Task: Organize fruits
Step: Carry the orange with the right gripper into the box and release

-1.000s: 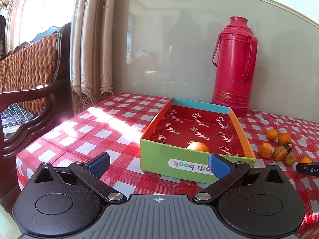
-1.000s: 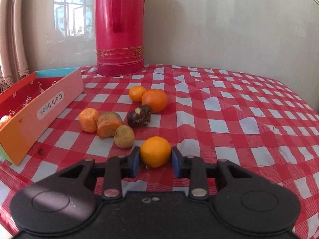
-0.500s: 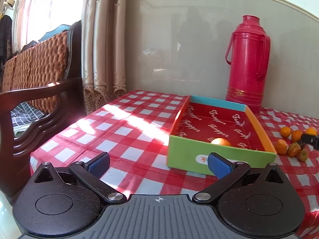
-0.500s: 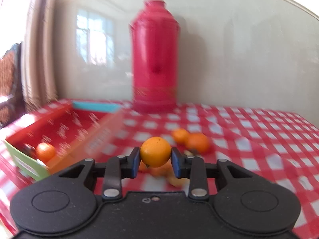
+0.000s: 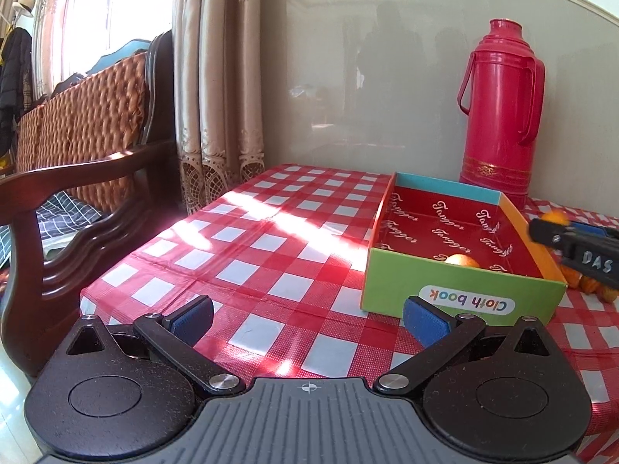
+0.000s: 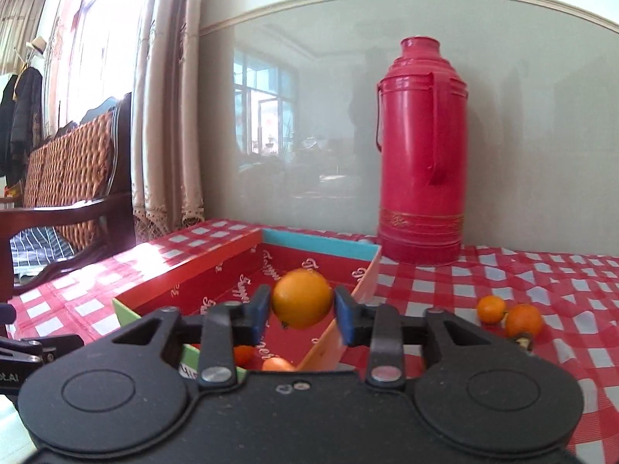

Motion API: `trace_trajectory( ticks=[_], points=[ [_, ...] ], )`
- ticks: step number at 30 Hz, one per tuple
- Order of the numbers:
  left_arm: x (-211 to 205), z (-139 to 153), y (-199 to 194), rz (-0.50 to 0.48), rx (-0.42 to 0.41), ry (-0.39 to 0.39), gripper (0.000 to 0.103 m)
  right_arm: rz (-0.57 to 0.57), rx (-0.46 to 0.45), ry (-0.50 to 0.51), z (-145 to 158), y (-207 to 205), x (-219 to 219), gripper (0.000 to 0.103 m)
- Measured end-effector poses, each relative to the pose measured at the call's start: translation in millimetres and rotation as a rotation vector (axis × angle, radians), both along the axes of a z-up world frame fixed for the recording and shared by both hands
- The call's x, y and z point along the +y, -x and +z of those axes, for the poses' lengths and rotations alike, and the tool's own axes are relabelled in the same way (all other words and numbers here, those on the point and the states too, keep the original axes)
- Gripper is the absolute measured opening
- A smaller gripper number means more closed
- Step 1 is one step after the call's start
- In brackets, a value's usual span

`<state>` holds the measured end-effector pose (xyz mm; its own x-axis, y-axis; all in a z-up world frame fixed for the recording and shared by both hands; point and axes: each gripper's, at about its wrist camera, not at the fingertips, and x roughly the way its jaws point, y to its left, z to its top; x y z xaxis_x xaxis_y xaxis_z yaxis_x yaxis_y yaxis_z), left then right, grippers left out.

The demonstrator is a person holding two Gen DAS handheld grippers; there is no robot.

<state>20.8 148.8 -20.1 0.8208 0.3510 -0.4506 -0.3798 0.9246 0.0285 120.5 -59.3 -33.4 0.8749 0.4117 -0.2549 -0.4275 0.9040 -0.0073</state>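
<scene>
Between the right gripper's (image 6: 301, 311) blue pads, a round orange fruit (image 6: 301, 297) is clamped above the shallow red-lined cardboard box (image 6: 216, 266); fruit beneath is half hidden. Left gripper (image 5: 307, 315) gapes, holding nothing.

Red-white checked tablecloth (image 5: 271, 255), crimson thermos (image 6: 421, 162), green-fronted box (image 5: 460, 290), orange fruit (image 6: 302, 298)

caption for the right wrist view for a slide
Right gripper holds an orange above the open box, red thermos behind.
</scene>
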Motion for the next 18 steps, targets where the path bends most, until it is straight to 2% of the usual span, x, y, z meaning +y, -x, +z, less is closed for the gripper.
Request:
trace_trajectory(
  ticks=[2, 4, 5, 9, 18],
  points=[
    [0, 0, 0, 0.001, 0.003, -0.003, 0.103, -0.029, -0.042, -0.028, -1, 6, -2, 0.093],
    [1, 0, 0, 0.004, 0.002, 0.003, 0.103, -0.048, -0.098, -0.065, 6, 15, -12, 0.094],
    [0, 0, 0, 0.004, 0.000, 0.006, 0.103, -0.062, -0.104, -0.069, 7, 16, -16, 0.098],
    [-7, 2, -2, -0.012, -0.011, 0.009, 0.103, -0.124, -0.119, -0.069, 10, 17, -38, 0.097],
    [-43, 8, -8, -0.077, -0.040, -0.002, 0.103, -0.264, -0.075, -0.065, 12, 14, -102, 0.097]
  ],
)
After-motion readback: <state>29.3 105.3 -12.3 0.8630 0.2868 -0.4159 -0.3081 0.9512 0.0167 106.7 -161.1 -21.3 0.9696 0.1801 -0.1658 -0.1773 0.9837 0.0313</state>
